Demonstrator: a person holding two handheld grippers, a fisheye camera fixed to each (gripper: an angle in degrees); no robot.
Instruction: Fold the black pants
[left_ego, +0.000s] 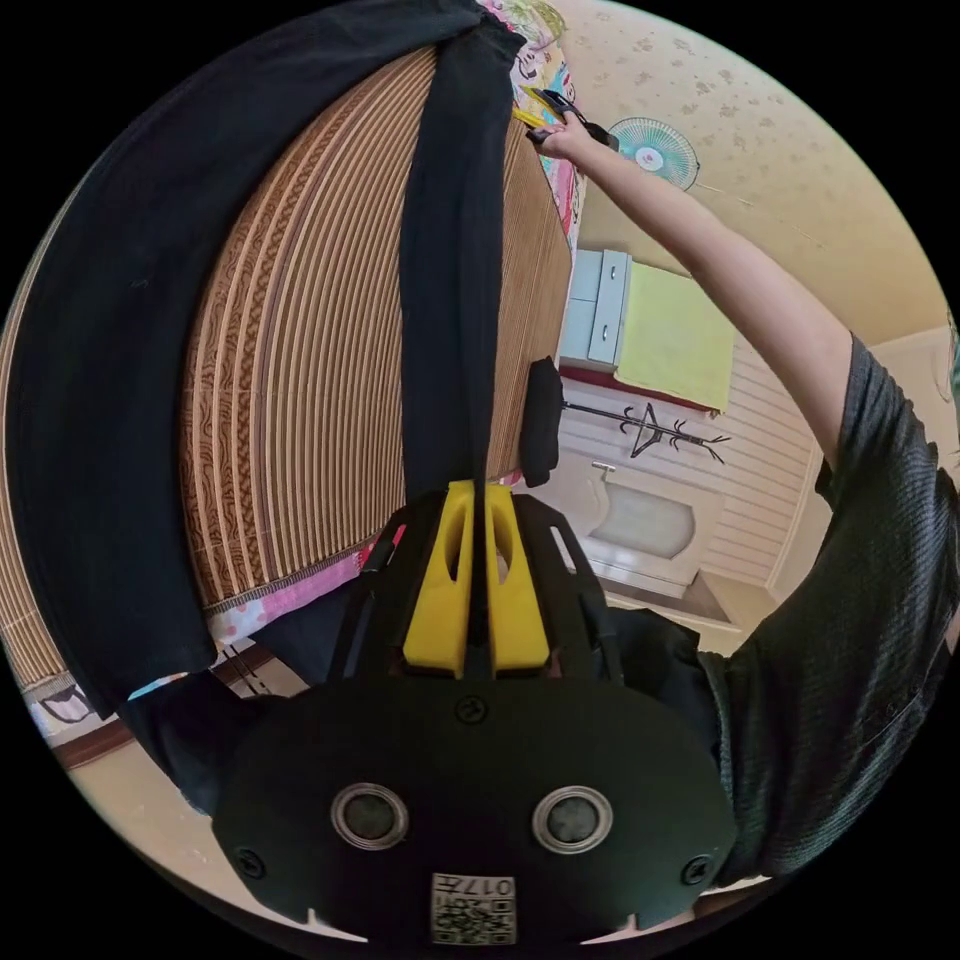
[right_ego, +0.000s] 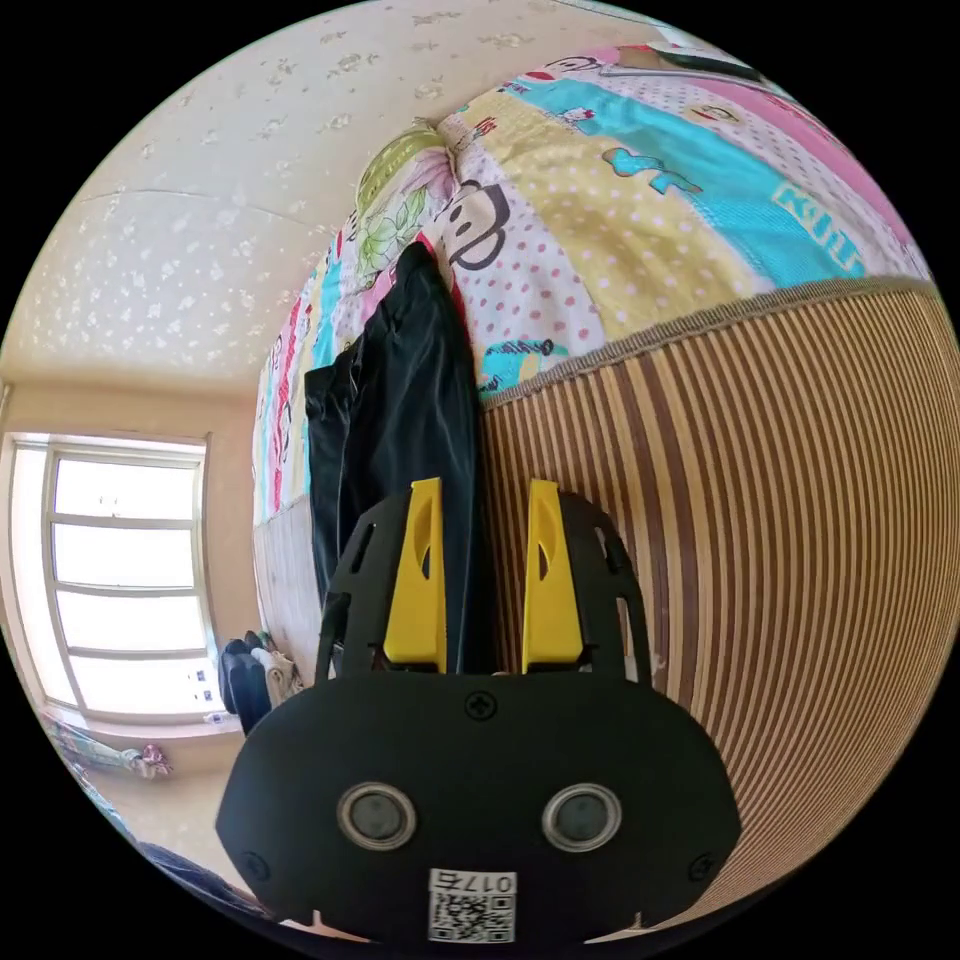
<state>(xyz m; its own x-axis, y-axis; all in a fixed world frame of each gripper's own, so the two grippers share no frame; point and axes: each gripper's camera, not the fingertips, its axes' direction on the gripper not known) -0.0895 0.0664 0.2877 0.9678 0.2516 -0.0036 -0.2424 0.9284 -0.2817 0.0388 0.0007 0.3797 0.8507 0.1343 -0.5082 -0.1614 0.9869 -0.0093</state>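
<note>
My left gripper (left_ego: 477, 495) pinches the black pants (left_ego: 450, 300); my right gripper (right_ego: 485, 500) gapes around fabric, so that end could slip free.

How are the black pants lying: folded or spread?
Spread: black pants stretch long over the striped mat, one end pinched in the left gripper.
</note>
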